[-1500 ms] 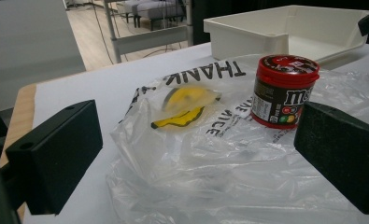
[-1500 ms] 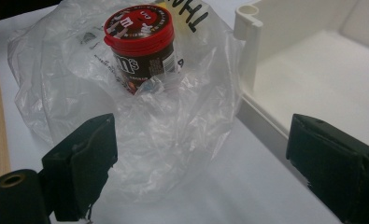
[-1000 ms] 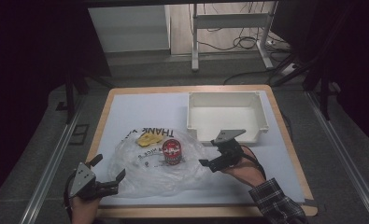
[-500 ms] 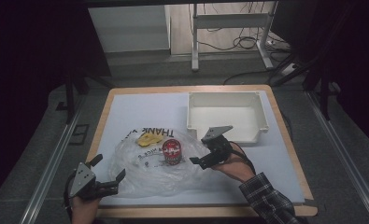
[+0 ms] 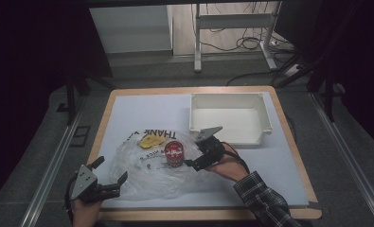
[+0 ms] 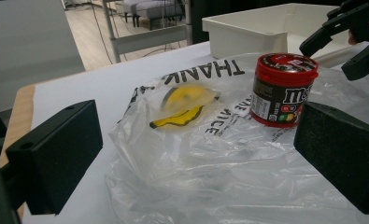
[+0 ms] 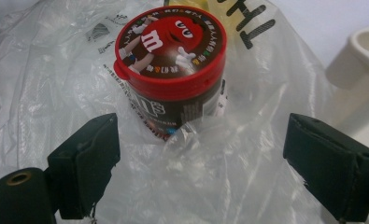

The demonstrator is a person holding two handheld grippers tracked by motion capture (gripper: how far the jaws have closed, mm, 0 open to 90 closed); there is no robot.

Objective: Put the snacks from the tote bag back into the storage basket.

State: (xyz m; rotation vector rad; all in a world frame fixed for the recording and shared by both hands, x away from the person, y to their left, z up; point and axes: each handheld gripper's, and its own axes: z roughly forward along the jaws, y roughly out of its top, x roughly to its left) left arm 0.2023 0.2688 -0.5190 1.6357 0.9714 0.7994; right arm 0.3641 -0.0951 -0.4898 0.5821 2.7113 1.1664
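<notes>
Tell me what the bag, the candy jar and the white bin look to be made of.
Bag: thin clear plastic film, glossy, crinkled, with printed lettering. Candy jar: probably plastic, with a smooth red lid and a printed wrap label. White bin: likely rigid moulded plastic, matte off-white, with rounded corners and a thick rim.
</notes>
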